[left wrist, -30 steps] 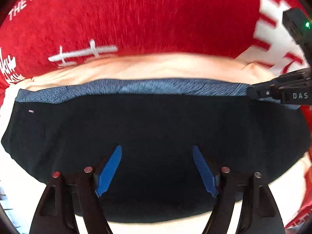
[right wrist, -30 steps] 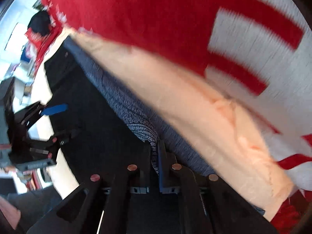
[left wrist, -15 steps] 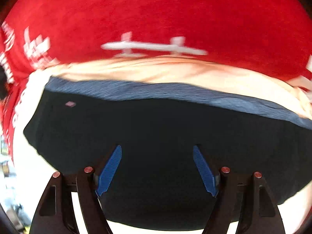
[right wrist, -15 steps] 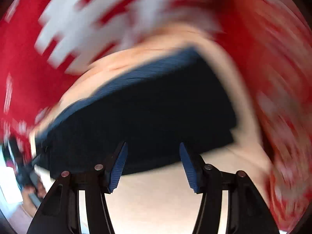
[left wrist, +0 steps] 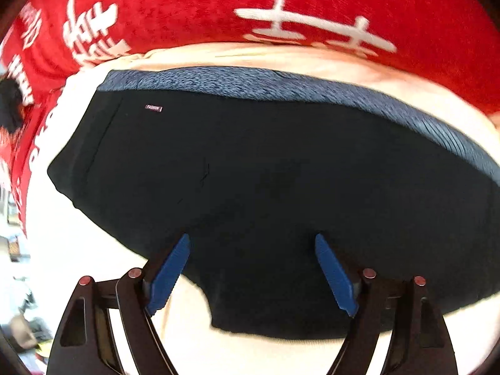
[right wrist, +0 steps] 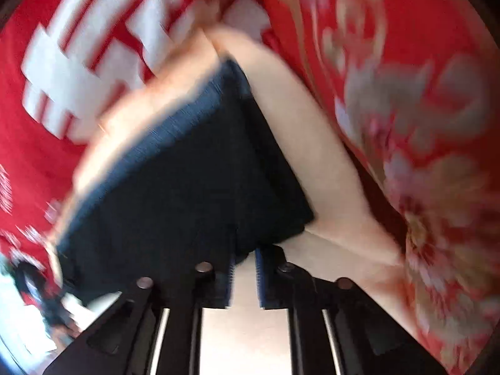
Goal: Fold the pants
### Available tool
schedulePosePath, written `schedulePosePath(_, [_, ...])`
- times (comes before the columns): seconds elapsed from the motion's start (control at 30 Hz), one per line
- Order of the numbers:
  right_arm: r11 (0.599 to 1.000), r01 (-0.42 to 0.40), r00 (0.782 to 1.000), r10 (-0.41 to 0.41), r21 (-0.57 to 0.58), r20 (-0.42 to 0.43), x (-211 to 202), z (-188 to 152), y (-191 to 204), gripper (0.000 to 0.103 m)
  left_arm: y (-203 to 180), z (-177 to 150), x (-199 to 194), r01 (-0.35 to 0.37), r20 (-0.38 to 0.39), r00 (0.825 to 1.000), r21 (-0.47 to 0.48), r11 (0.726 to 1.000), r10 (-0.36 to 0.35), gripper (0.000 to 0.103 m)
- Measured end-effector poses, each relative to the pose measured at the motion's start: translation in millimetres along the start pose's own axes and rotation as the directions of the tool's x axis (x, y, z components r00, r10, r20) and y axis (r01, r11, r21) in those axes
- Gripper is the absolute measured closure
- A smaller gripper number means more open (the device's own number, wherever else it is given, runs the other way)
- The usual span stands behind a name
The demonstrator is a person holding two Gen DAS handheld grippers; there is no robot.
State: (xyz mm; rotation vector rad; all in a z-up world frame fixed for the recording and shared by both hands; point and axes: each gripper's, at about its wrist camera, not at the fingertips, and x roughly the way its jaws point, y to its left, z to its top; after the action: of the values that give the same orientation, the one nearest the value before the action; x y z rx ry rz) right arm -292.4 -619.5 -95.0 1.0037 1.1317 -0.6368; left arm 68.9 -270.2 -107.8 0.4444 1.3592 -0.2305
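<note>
Black pants (left wrist: 250, 172) with a blue-grey waistband (left wrist: 281, 84) lie flat on a cream cloth (left wrist: 78, 250); a small label (left wrist: 153, 108) sits near their left end. My left gripper (left wrist: 251, 268) hangs over the near edge of the pants. Its jaws are wide apart and opening, gripping nothing. In the blurred right wrist view the pants (right wrist: 187, 187) show their right end and the waistband (right wrist: 175, 128). My right gripper (right wrist: 243, 259) is at their near edge, jaws closing to a narrow gap. The hem reaches in between the tips, and cream cloth shows through the gap.
A red cloth with white characters (left wrist: 218, 6) lies beyond the cream cloth. A red flowered fabric (right wrist: 422, 125) runs along the right side. Dim clutter (left wrist: 18, 328) shows past the left edge of the surface.
My right gripper let go of the waistband, opened, rolled and swung to the near edge at the right end of the pants, then narrowed. The left gripper slid sideways; the pants' left end shows more.
</note>
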Motion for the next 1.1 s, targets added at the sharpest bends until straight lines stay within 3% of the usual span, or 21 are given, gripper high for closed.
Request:
schedulePosePath(0.07, [0.998, 0.055, 0.998, -0.054, 0.023, -0.012, -11.4, -5.5, 3.5, 0.07, -10.8, 3.5, -21.1, 0.031, 0.041, 0.999, 0.053, 0.998, -0.033, 0.02])
schedulePosePath(0.13, [1.0, -0.002, 1.0, 0.002, 0.031, 0.016, -32.4, -14.4, 9.6, 0.07, -19.8, 11.2, -31.1, 0.059, 0.089, 0.994, 0.089, 0.994, -0.067, 0.02])
schedulePosePath(0.27, [0.982, -0.006, 0.998, 0.018, -0.188, 0.059, -38.1, -7.4, 65.1, 0.07, -54.2, 51.7, -29.9, 0.11, 0.161, 0.979, 0.109, 0.988, -0.127, 0.02])
schedulePosePath(0.37, [0.954, -0.021, 0.997, 0.041, -0.299, 0.06, -17.1, 14.3, 97.5, 0.07, -77.4, 74.6, 5.2, 0.084, 0.12, 0.988, 0.09, 0.992, -0.095, 0.02])
schedulePosePath(0.43, [0.939, 0.008, 0.999, 0.008, -0.343, 0.048, 6.4, 24.0, 110.6, 0.07, -77.3, 75.0, 25.1, 0.068, 0.098, 0.992, 0.097, 0.993, -0.077, 0.016])
schedulePosePath(0.5, [0.936, 0.022, 1.0, -0.019, -0.352, 0.013, 24.1, 24.5, 90.4, 0.074, -61.2, 72.2, 26.6, 0.087, 0.126, 0.987, 0.077, 0.993, -0.096, 0.011])
schedulePosePath(0.57, [0.934, 0.002, 0.999, 0.017, -0.358, 0.05, 13.6, 25.4, 74.7, 0.075, -36.9, 67.9, 26.6, 0.109, 0.111, 0.987, 0.054, 0.993, -0.115, 0.011])
schedulePosePath(0.67, [0.96, 0.078, 0.995, -0.056, -0.27, 0.089, -5.0, 28.9, 40.2, 0.075, 1.9, 58.8, 27.6, 0.017, 0.043, 0.999, 0.009, 1.0, -0.017, 0.011])
schedulePosePath(0.8, [0.996, -0.007, 0.998, 0.012, -0.084, 0.058, -33.8, 27.2, 9.1, 0.071, 49.4, 35.7, 6.8, -0.043, 0.049, 0.998, -0.007, 0.999, 0.043, 0.011])
schedulePosePath(0.93, [0.979, -0.187, 0.982, 0.186, -0.087, -0.016, -48.0, -9.2, 44.7, 0.071, 110.6, 29.9, 2.3, -0.085, 0.049, 0.995, -0.063, 0.994, 0.088, 0.011])
schedulePosePath(1.0, [0.957, -0.268, 0.962, 0.26, -0.114, -0.083, -40.1, -36.7, 82.2, 0.071, 138.2, 30.6, 3.8, -0.084, 0.057, 0.994, -0.084, 0.993, 0.089, 0.011])
schedulePosePath(1.07, [0.917, -0.379, 0.919, 0.357, -0.126, -0.168, -21.5, -65.7, 130.6, 0.071, 163.3, 45.4, 12.1, -0.095, 0.07, 0.992, -0.074, 0.993, 0.1, 0.011])
schedulePosePath(1.1, [0.889, -0.444, 0.884, 0.413, -0.113, -0.219, -10.0, -81.7, 156.3, 0.071, 184.2, 49.6, 22.1, -0.1, 0.069, 0.992, -0.07, 0.992, 0.105, 0.011])
